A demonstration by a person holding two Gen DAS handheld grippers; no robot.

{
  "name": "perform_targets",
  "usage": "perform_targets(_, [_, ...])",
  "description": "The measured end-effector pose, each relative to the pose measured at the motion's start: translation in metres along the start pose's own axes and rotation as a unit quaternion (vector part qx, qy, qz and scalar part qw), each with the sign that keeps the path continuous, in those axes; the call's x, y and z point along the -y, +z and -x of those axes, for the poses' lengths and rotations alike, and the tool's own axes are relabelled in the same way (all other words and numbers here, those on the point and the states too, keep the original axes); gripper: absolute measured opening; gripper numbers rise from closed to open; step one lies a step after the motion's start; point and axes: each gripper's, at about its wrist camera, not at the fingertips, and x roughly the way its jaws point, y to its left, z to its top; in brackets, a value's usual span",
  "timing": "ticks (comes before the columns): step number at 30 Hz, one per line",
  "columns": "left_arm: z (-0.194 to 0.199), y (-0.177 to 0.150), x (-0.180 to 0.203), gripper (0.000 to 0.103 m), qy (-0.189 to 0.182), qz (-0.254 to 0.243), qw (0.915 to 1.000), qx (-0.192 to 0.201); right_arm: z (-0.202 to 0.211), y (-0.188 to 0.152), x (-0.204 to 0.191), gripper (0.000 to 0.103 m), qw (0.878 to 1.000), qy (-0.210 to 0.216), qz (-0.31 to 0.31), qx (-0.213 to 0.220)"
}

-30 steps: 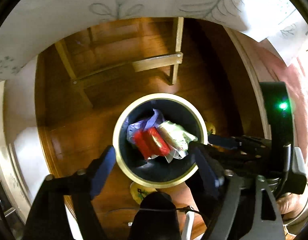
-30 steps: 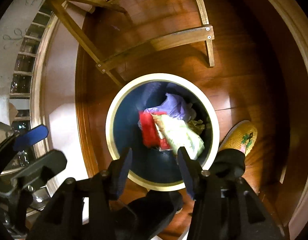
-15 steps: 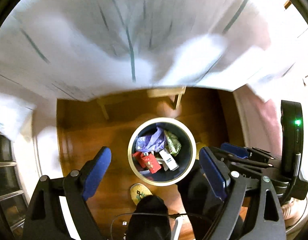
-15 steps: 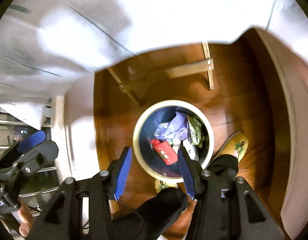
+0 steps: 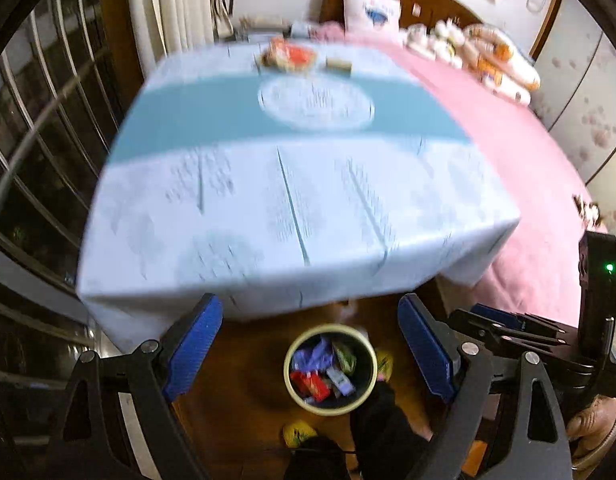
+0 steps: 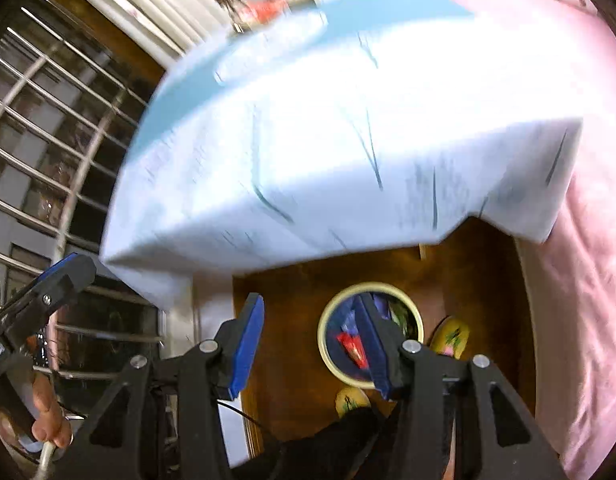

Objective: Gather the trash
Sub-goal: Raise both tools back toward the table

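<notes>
The round bin with a cream rim stands on the wooden floor far below, with red, purple and green wrappers inside. My left gripper hangs high above it, open wide with nothing between its blue pads. My right gripper is open too, narrower and empty, and its right finger covers part of the bin. At the far edge of the blue-clothed table lie a blurred red packet and a small box.
A pink bed with pillows adjoins the table on the right. A barred window and curtains stand on the left. Yellow slippers and a person's dark leg are beside the bin. The table's near edge overhangs the floor.
Both grippers have risen from just over the bin to above table height and tilted up. The tabletop has come into view and the bin looks much smaller. The left jaws stand slightly wider.
</notes>
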Motion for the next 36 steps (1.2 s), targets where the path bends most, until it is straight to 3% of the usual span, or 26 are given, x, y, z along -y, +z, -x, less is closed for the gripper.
perform_targets(12, [0.059,0.06,-0.002,0.089,-0.001,-0.001,0.9974,0.071,0.059,0.034,-0.047,0.048,0.997,-0.012,0.043,0.066])
perform_targets(21, [0.078,0.109,0.013,0.089,0.005,-0.043,0.9938,0.102,0.08,0.073,-0.064,0.048,0.992,-0.023,0.072,0.103])
perform_targets(30, [0.059,0.168,0.015,0.089,0.015,-0.05,0.9939,0.097,0.073,0.147,-0.066,0.048,0.987,-0.026,0.103,0.125])
perform_targets(36, [0.015,0.222,0.009,0.089,0.035,-0.038,0.9957,0.077,0.04,0.219,-0.057,0.054,0.985,-0.015,0.129,0.112])
